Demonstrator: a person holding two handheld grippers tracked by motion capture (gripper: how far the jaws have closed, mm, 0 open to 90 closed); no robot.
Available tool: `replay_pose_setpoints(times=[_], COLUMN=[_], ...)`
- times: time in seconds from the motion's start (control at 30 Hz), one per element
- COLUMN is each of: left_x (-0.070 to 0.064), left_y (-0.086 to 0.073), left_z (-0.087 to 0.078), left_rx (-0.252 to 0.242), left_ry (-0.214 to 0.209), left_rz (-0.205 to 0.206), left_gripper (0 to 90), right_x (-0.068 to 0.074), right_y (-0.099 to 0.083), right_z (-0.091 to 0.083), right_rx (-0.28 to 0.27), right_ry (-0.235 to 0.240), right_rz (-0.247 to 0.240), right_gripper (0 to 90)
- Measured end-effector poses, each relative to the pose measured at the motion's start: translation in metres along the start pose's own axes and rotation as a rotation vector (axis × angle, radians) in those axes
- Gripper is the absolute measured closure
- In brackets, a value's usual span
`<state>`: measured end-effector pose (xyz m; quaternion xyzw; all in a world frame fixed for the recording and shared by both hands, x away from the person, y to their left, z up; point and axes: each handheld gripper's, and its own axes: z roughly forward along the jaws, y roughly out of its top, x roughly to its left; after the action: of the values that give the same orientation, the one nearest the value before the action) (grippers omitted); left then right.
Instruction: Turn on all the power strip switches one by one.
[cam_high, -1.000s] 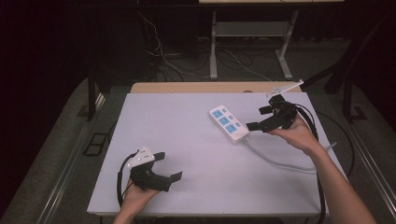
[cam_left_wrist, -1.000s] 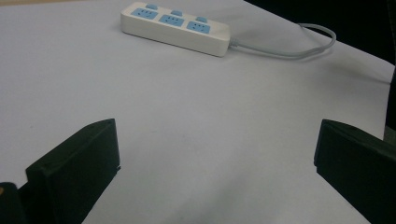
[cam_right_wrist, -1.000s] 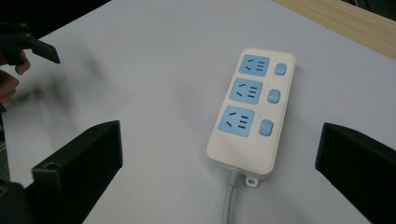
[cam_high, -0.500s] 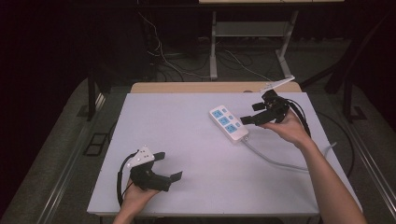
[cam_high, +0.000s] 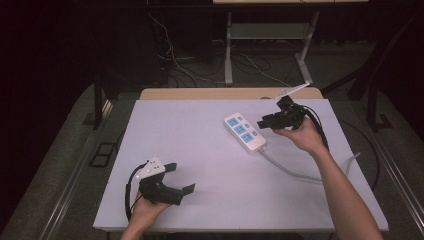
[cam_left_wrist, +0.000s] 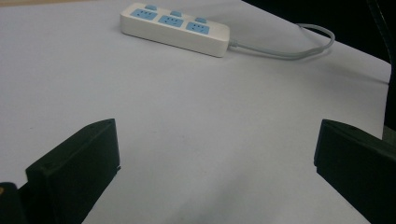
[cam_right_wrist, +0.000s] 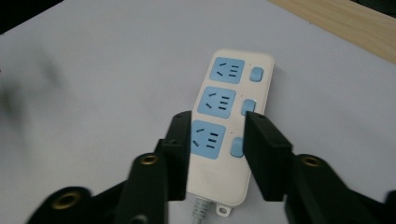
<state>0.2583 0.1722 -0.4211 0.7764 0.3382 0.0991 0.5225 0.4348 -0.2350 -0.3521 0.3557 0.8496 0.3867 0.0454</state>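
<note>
A white power strip (cam_high: 244, 131) with three blue sockets and blue switches lies on the white table (cam_high: 200, 150), right of centre. Its grey cable (cam_high: 290, 170) runs off toward the right edge. My right gripper (cam_high: 260, 123) hovers over the strip's cable end. In the right gripper view the power strip (cam_right_wrist: 229, 121) lies below the right gripper (cam_right_wrist: 218, 128), whose jaws stand a narrow gap apart and hold nothing. Near the front left, my left gripper (cam_high: 184, 177) stands wide open. The left gripper view has the left gripper (cam_left_wrist: 215, 140) over bare table, with the power strip (cam_left_wrist: 175, 28) far ahead.
A wooden strip (cam_high: 225, 93) borders the table's far edge, and a thin white object (cam_high: 292, 90) lies at its right end. Behind the table stand a desk frame (cam_high: 229, 55) and loose floor cables (cam_high: 175, 60). Dark floor surrounds the table.
My right gripper has shifted slightly left and toward the far side, over the strip's cable end. The left gripper and the strip have stayed put.
</note>
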Motion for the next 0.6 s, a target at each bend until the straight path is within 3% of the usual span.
replay_pose_setpoints(times=[0.03,0.1,0.13,0.6], left_x=[0.0,0.0,0.001,0.002], left_y=[0.0,0.0,0.0,0.0], left_z=[0.0,-0.001,-0.001,-0.002], left_rx=[0.0,0.0,0.0,-0.004], left_ry=[0.0,0.001,0.0,0.0], left_rz=[0.0,-0.001,-0.001,0.001], left_gripper=[0.0,0.0,0.0,0.0], right_x=[-0.002,-0.003,-0.005,-0.016], right_y=[0.0,0.0,0.0,-0.005], right_z=[0.002,0.004,0.005,0.032], right_rx=[-0.003,-0.006,-0.004,0.041], right_ry=[0.001,0.001,0.014,0.015], right_rz=[0.002,0.002,0.013,0.036], right_gripper=[76.6,80.6,89.5,90.0])
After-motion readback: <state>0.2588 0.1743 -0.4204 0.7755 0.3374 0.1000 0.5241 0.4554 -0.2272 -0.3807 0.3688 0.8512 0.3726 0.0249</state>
